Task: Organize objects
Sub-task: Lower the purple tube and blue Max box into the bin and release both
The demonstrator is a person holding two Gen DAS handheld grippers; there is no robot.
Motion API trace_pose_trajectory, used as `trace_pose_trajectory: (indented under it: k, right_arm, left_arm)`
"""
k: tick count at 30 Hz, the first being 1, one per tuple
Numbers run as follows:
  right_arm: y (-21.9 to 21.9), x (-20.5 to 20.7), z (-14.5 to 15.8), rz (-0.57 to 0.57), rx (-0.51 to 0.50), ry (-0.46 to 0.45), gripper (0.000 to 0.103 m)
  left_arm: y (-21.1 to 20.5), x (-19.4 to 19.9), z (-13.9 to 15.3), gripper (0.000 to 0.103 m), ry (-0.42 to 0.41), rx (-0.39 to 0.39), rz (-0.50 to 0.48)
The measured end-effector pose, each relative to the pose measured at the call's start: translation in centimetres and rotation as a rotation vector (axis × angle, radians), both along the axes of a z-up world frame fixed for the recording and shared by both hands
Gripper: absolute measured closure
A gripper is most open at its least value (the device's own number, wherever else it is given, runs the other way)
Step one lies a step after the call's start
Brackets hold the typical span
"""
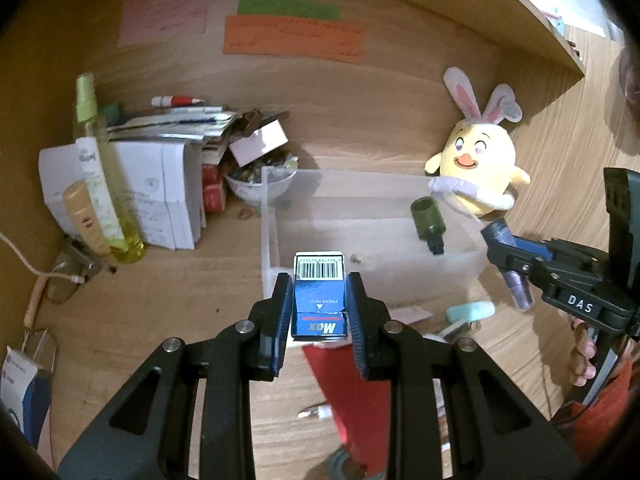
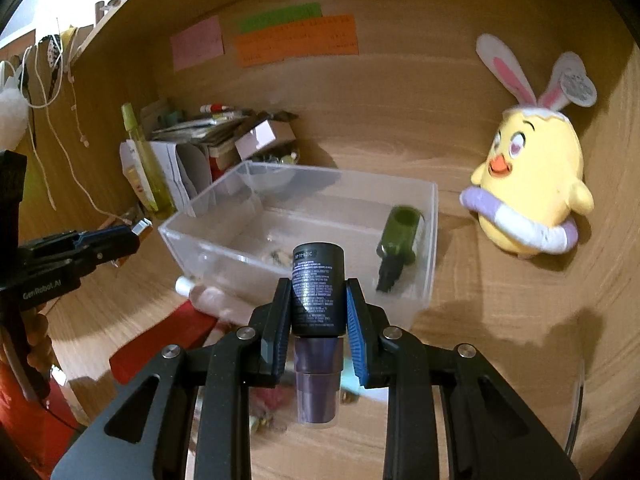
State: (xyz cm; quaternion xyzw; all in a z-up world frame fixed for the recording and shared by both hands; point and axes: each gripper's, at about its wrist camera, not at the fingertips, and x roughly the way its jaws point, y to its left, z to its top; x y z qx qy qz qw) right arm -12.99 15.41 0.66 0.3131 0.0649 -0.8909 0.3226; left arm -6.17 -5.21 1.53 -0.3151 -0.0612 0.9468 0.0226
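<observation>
The left gripper [image 1: 319, 300] has its jaws clamped narrow on a small blue Max staple box [image 1: 319, 298], barcode end pointing away, held above the worktop [image 1: 192, 312] at the near wall of the clear plastic bin [image 1: 269, 240]. The right gripper [image 2: 318, 312] has its jaws closed on a dark bottle [image 2: 318, 288] with fine print down its side and a purple translucent cap pointing back toward the camera; it hangs in front of the bin's near wall, not inside it. In the left wrist view the right gripper [image 1: 510, 258] appears just beyond the bin's right end with the purple cap sticking down from it. Inside the bin a green bottle [image 2: 400, 236] with a black nozzle lies tilted against the right wall, and some small dark bits lie on the bin floor near the middle. A yellow chick plush [image 2: 532, 184] with rabbit ears and a lilac swim ring stands to the right of the bin, against the wooden back panel. To the left of the bin are a pile of papers and boxes [image 1: 160, 184], a tall yellow-green spray bottle [image 1: 100, 168] and a bowl [image 1: 260, 188] of small items. A red cloth [image 1: 352, 384] lies on the worktop in front of the bin.
</observation>
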Motion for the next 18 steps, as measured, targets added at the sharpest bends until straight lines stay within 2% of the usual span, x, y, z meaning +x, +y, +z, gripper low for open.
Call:
trace_pose_trajectory:
  k: [7,18]
  right_arm:
    - [-1.0,-2.1,1.3,0.02,-0.018,0.021,0.08]
    - [-2.8,-6.2,1.5,0.008,0.033,0.012,0.08]
  left_arm:
    - [0.3,-2.2,1.0,0.076,0.004,0.002,-0.017]
    - [0.5,-6.1,1.2,0.076,-0.029,0.009,-0.056]
